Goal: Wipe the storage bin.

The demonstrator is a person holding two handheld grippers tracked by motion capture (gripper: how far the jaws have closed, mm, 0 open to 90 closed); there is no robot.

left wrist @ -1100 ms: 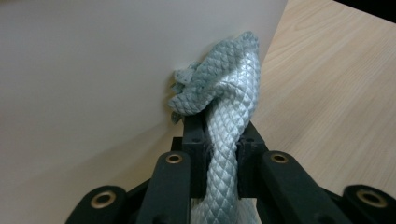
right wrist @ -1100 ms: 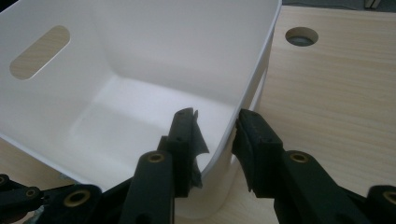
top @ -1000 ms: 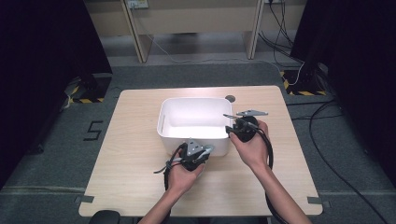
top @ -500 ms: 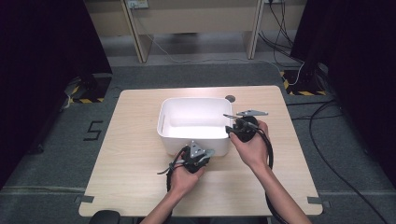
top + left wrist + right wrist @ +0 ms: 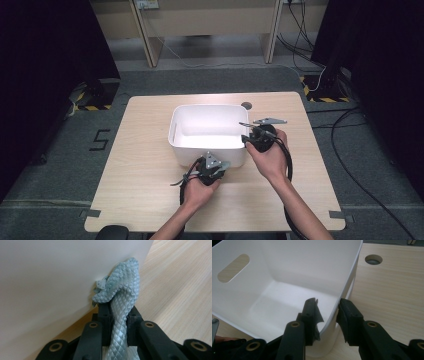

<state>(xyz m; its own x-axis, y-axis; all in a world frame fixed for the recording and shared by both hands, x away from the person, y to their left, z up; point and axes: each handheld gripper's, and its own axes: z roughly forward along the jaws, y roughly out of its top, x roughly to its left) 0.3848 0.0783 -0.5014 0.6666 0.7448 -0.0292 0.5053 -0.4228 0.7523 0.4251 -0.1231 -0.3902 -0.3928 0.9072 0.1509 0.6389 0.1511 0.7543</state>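
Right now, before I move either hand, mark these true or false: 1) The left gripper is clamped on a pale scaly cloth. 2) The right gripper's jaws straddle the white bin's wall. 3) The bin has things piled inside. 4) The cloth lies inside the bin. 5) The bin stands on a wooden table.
1) True: the left gripper is shut on the pale scaly cloth.
2) True: the right gripper has one jaw inside and one outside the white bin wall.
3) False: the bin's floor, as far as it can be seen, is bare.
4) False: the cloth is pressed against the bin's outer wall.
5) True: it stands on the wooden table.
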